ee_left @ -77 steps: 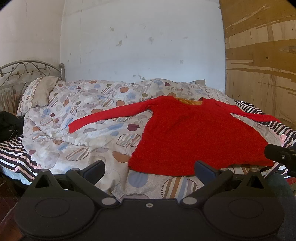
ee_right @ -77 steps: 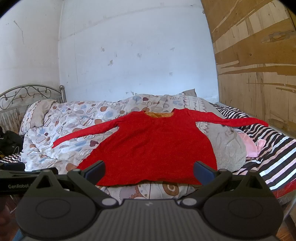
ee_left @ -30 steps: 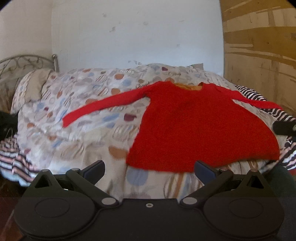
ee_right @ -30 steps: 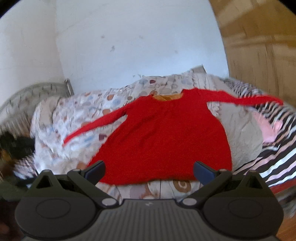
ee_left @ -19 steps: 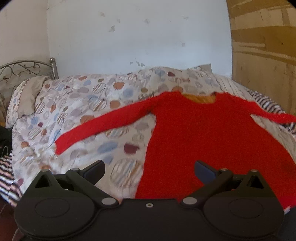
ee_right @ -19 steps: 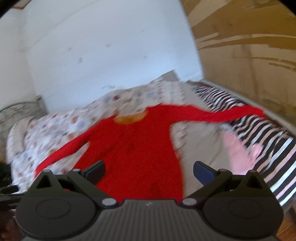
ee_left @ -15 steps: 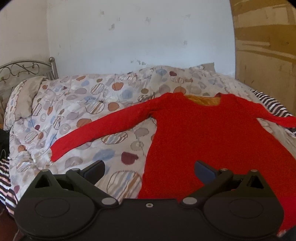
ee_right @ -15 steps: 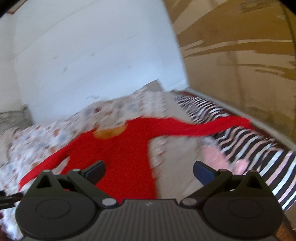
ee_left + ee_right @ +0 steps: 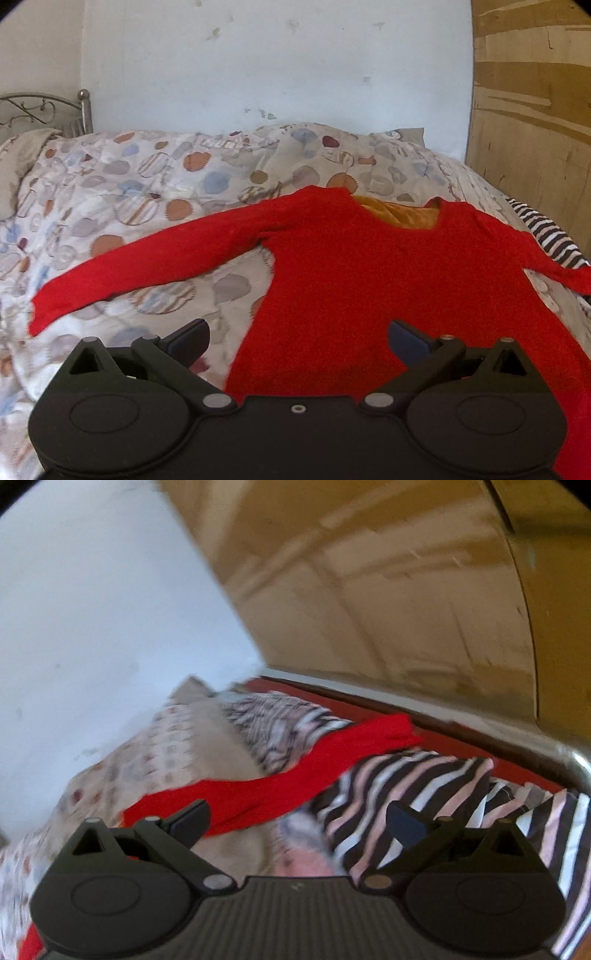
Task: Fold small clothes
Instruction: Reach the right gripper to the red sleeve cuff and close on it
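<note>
I see the red top spread flat on the bed, filling the frame's centre; my left tongs and right tongs both gape, empty.

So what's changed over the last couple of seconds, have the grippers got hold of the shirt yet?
Not yet. The left gripper moved in over the red shirt; the right gripper swung right toward the far sleeve on the striped sheet. Both remain open and empty. The shirt lies spread flat, unmoved.
</note>
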Demonstrator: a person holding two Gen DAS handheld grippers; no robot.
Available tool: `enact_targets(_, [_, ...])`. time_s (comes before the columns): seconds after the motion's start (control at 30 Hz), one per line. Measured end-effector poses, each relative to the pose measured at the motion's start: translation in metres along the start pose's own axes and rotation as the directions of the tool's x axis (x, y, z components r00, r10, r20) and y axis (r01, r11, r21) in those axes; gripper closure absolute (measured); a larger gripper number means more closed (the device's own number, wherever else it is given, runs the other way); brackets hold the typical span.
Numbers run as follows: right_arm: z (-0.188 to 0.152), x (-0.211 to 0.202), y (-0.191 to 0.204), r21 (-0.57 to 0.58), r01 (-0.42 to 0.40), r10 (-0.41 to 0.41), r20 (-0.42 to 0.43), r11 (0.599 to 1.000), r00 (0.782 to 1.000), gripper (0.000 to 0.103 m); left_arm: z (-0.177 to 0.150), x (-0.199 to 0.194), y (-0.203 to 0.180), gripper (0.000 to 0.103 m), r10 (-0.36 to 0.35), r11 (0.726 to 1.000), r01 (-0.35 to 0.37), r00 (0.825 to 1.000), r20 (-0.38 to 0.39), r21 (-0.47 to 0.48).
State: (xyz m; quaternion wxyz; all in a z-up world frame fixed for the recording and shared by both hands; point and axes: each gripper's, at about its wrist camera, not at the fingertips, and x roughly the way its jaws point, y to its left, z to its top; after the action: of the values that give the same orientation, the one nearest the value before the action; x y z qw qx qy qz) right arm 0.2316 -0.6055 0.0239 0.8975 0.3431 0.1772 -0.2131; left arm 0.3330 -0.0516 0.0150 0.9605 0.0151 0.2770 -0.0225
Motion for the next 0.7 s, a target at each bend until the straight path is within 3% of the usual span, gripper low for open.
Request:
enact_targets(0.2, [0.023,0.065,-0.031,0.115,0.047,-0.047,0.004,0.992,0.999,0.001,0.000,0.046,-0.021,0.001,-0.003,1.000,0.003,1.000,-0.019,-0.019])
enact_targets(0.33, [0.036,0.105,-0.055,0.236,0.070,-0.068,-0.017,0.969,0.998,0.026,-0.005,0.063,-0.027,0.001,-0.019,1.000,0.018,0.998,-0.059,-0.025])
enact_targets(0.5, [0.038,0.144,-0.077,0.340,0.134,-0.122,-0.057,0.931,0.991,0.036,-0.011,0.064,-0.023,0.001,-0.008,1.000,0.007,0.998,-0.066,-0.011])
enact_targets(0.6, [0.037,0.158,-0.082,0.366,0.153,-0.145,-0.049,0.918,0.988,0.048,-0.011,0.061,-0.017,0.001,-0.002,1.000,0.001,0.998,-0.061,-0.013])
enact_targets(0.63, [0.037,0.161,-0.082,0.371,0.161,-0.155,-0.046,0.915,0.987,0.059,-0.010,0.060,-0.014,0.001,0.002,1.000,-0.002,0.998,-0.061,-0.013])
enact_targets(0.67, [0.036,0.163,-0.083,0.382,0.163,-0.162,-0.037,0.910,0.986,0.079,-0.010,0.060,-0.012,0.001,0.005,1.000,-0.006,0.998,-0.061,-0.013])
enact_targets(0.7, [0.036,0.163,-0.082,0.393,0.160,-0.164,-0.024,0.906,0.986,0.087,-0.009,0.058,-0.010,0.001,0.008,1.000,-0.009,0.998,-0.061,-0.015])
